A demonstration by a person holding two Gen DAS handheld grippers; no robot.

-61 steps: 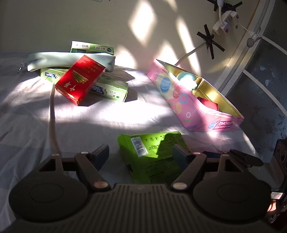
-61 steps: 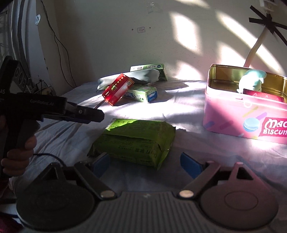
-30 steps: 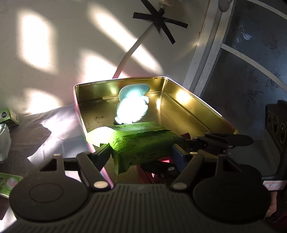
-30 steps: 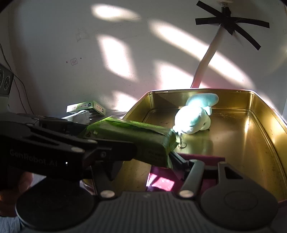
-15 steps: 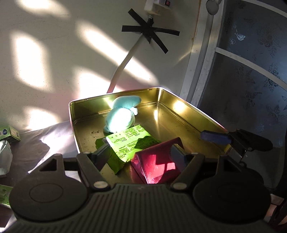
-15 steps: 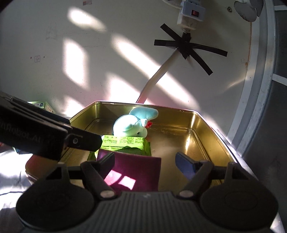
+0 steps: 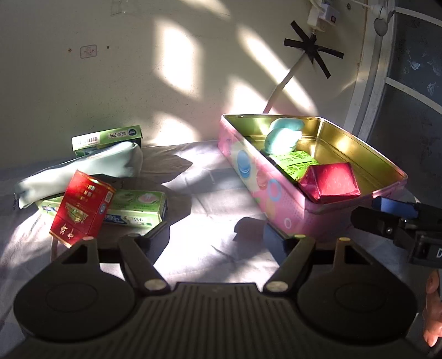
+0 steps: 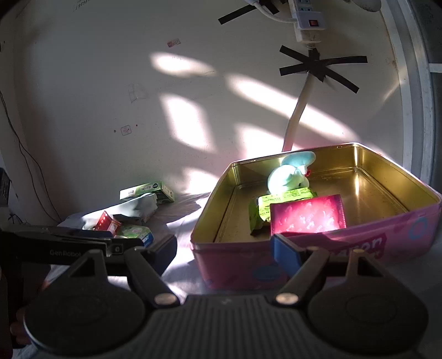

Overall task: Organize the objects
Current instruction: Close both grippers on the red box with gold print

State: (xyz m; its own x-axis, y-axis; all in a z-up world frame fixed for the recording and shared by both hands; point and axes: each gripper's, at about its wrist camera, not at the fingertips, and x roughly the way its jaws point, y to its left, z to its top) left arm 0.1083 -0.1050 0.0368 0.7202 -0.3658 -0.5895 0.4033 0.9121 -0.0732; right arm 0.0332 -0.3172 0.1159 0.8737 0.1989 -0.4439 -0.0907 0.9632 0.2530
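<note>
we see both claws spread wide, empty: left claw (image 7: 212, 234), right claw (image 8: 223, 248), low before pink tin (image 7: 279, 210). green packet (image 7: 294, 163), magenta packet (image 7: 330, 183), blue plush (image 7: 281, 136) inside tin. red box (image 7: 81, 207) leans on green boxes (image 7: 138, 205) left, by pouch (image 7: 83, 168).

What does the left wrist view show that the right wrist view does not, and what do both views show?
Only the left wrist view shows the front of the red box in full, and the window frame with dark glass at right. Only the right wrist view shows the power strip on the wall and thin wires at left. Both show the pink tin holding the blue plush, green packet and magenta packet, plus the pouch and green boxes outside it.
</note>
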